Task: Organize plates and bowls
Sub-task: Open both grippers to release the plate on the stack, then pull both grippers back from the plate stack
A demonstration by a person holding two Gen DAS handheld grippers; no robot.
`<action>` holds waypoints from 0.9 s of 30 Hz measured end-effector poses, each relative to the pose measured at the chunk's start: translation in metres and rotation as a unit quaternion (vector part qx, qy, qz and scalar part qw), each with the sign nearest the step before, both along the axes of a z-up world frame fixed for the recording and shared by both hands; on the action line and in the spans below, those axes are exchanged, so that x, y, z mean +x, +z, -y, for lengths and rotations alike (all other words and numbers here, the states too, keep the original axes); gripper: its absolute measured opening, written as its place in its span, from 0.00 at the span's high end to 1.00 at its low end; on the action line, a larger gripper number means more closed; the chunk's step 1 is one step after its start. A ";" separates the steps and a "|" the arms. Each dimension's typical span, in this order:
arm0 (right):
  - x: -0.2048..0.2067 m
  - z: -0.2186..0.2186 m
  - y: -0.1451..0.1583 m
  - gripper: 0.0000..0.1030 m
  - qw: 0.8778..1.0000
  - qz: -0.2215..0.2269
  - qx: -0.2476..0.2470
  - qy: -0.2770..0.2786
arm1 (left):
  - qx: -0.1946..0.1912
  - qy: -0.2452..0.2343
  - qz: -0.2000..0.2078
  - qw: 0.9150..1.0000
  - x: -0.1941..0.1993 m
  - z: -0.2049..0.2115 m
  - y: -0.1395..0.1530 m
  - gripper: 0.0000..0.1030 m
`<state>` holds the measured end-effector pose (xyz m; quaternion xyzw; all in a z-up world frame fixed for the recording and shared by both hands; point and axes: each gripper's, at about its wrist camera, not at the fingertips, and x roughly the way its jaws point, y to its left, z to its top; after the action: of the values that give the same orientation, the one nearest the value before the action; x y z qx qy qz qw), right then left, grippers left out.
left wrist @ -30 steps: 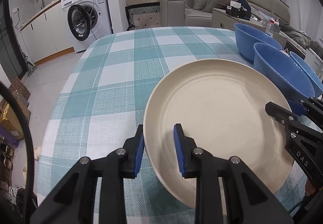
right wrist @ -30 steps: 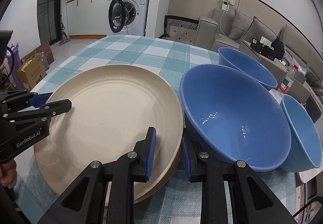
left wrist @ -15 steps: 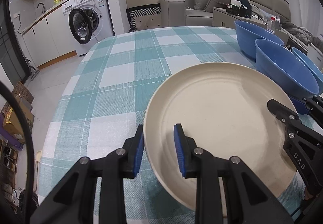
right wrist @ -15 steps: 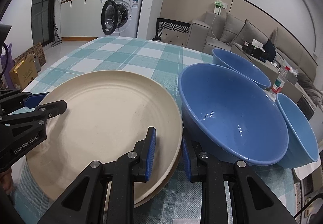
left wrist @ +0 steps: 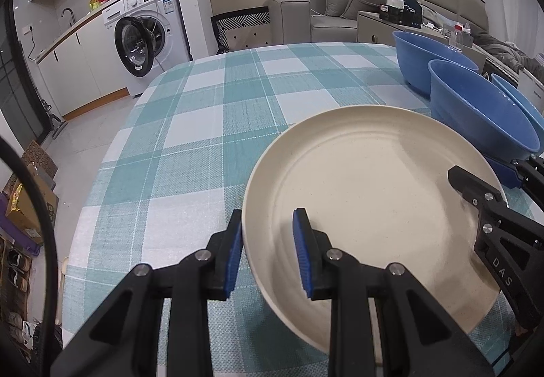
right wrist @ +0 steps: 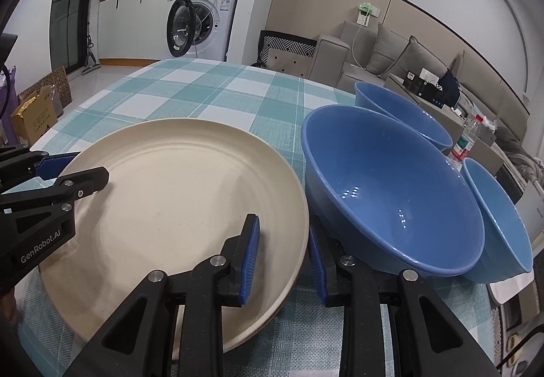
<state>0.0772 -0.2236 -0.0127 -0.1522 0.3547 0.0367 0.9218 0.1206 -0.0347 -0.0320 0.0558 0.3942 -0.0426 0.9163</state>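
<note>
our left gripper (left wrist: 268, 251) straddles the near-left rim of the cream plate (left wrist: 374, 207), one blue pad outside the rim and one inside over the plate's floor; we see a gap at the inner pad, so we cannot tell whether the pads press on the rim. our right gripper (right wrist: 282, 254) straddles the opposite rim of the same plate, its jaws having just been opening with the rim between them, and both pads now stand clear of the rim, so it grips nothing. we see a second plate edge just under the cream plate at that rim, so it sits stacked on another. the plate rests on the teal and white checked tablecloth (left wrist: 204, 125). just beside the plate, on the right gripper's side, stands a large blue bowl (right wrist: 391, 193), its wall almost touching the plate's rim. beyond that bowl from the plate sits a second blue bowl (right wrist: 401, 112), and a third blue bowl (right wrist: 499, 224) stands further from the plate. a clear water bottle (right wrist: 464, 142) shows behind the bowls.
</note>
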 end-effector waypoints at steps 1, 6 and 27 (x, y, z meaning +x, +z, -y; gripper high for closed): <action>0.000 0.001 0.000 0.71 1.000 -0.003 0.001 0.000 | 0.001 0.000 0.000 1.000 0.000 0.000 0.000 0.74; 0.001 0.000 -0.001 0.53 1.000 -0.018 0.008 0.018 | -0.002 -0.006 -0.006 1.000 0.001 -0.001 0.001 0.67; -0.007 0.003 0.023 0.01 0.990 -0.055 0.115 0.068 | -0.076 0.000 -0.019 0.997 -0.006 -0.027 0.029 0.04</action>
<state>0.0697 -0.2269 0.0104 -0.0668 0.3876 0.1479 0.9074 0.1151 -0.0079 -0.0026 -0.0151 0.4067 -0.0740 0.9104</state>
